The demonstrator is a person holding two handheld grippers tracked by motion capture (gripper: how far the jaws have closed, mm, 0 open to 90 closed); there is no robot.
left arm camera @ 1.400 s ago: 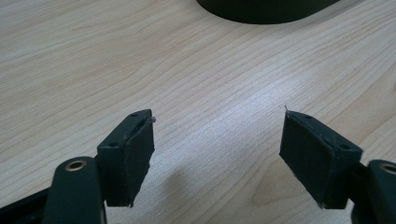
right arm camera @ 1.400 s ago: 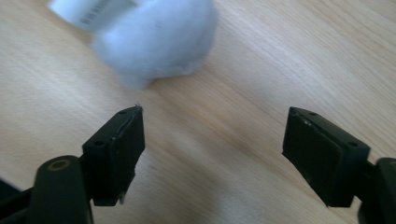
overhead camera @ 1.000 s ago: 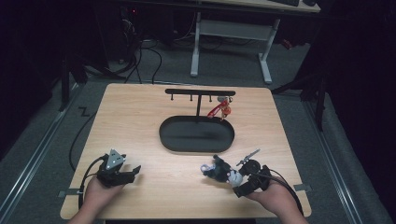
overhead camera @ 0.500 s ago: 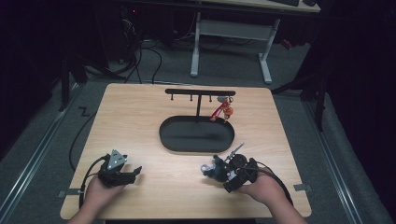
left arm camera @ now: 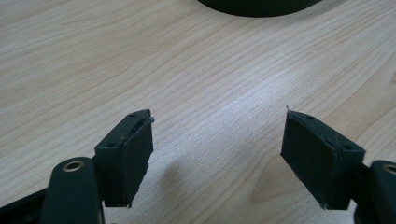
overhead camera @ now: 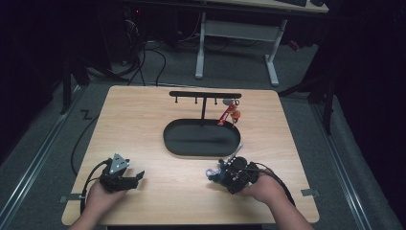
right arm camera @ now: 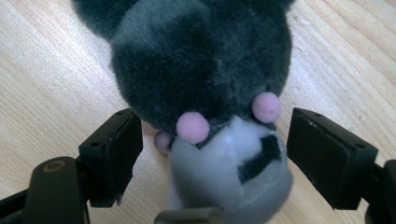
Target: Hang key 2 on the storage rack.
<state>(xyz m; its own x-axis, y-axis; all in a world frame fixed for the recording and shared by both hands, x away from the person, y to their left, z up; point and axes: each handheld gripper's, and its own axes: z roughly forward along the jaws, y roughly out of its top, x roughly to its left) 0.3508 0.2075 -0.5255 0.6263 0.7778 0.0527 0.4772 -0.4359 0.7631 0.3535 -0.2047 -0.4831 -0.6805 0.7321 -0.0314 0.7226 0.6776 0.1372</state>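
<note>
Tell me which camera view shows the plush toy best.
The right gripper view: the plush toy sits close up between the open jaws, its grey fur, pink dots and pale face clear. The high view shows it as a small pale speck at the right gripper.

Both forearms are bare, with no sleeve in sight. The left gripper [overhead camera: 119, 176] is black and carries a grey three-cornered plate on top, with a black cable looping out behind it. The right gripper [overhead camera: 225, 175] is black too, trailing its own cable. The jaws are flat, dark rectangular pads, with what look like small screw holes along their edges.
</note>
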